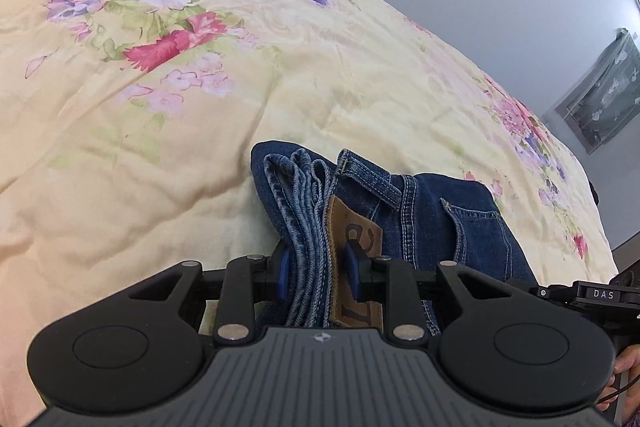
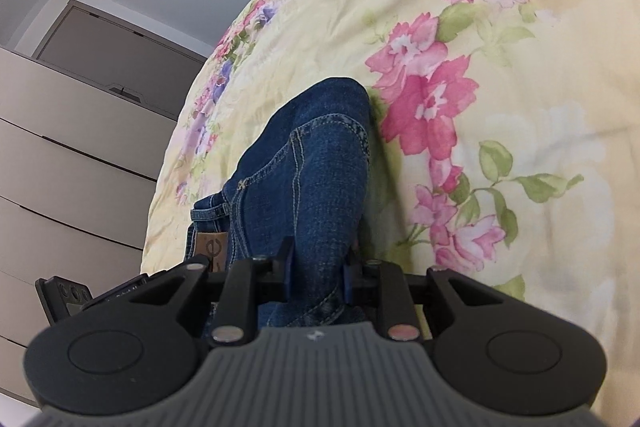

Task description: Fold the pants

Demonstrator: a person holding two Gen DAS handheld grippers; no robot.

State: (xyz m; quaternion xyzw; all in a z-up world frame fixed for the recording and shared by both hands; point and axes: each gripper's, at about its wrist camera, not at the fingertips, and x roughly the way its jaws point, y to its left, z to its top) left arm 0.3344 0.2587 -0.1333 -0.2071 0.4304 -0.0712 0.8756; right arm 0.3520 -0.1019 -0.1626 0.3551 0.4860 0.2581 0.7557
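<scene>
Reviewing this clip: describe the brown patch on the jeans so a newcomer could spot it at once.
Start from the floral quilt covering the bed; on it lie folded blue jeans, clamped by the left gripper. The patch sits at the waistband, right between the fingers. It is the only tan, leather-like piece with dark lettering on blue denim.

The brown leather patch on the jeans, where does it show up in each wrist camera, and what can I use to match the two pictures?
Left wrist view: the leather patch sits low at centre, on the folded jeans clamped in the left gripper.
Right wrist view: the leather patch peeks out at lower left, beside the right gripper, which grips the jeans.
Shared landmark: the floral bedspread under the jeans.
</scene>
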